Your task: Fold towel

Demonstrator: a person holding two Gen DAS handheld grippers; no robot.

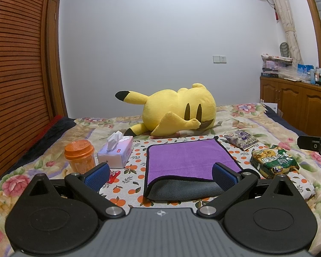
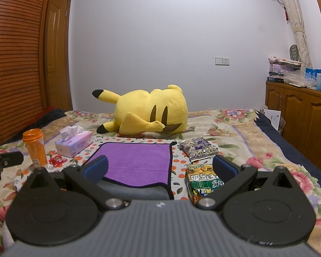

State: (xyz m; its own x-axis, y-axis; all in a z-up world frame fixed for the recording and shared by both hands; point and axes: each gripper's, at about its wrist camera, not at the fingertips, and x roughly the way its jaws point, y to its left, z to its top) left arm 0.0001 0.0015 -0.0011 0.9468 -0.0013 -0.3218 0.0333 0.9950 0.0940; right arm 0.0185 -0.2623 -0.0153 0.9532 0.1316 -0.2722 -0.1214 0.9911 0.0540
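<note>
Right now the purple towel (image 1: 190, 160) lies flat in the middle of an orange-print cloth (image 1: 137, 156) spread over the floral bedspread (image 1: 246, 117). Its near edge is turned up and over, showing the grey underside (image 1: 186, 189) as a band along the front; the black binding runs round the rest.

Both tools hang above the near edge of the bed, clear of the fabric. The left gripper (image 1: 160, 176) has its blue pads spread wide, one over the cloth left of the towel, the other over the towel's near right corner, with nothing between them. The right gripper (image 2: 160, 169) is likewise wide apart and empty, its left pad over the towel's near left part and its right pad above a green noodle packet (image 2: 203, 182).

That green packet sits just beside the towel's right edge, and a purple snack bag (image 1: 241, 142) lies behind it toward the far right corner of the cloth. Left of the towel stands a tissue box (image 1: 117, 154), with an orange-lidded cup (image 1: 80, 158) beside it near the cloth's left edge, and a small red wrapper (image 2: 57, 161) lies in front of them. Behind the towel, at the cloth's far edge, a yellow plush toy (image 1: 177, 111) lies on its side. A wooden cabinet (image 1: 299, 102) stands beyond the bed's right edge.
</note>
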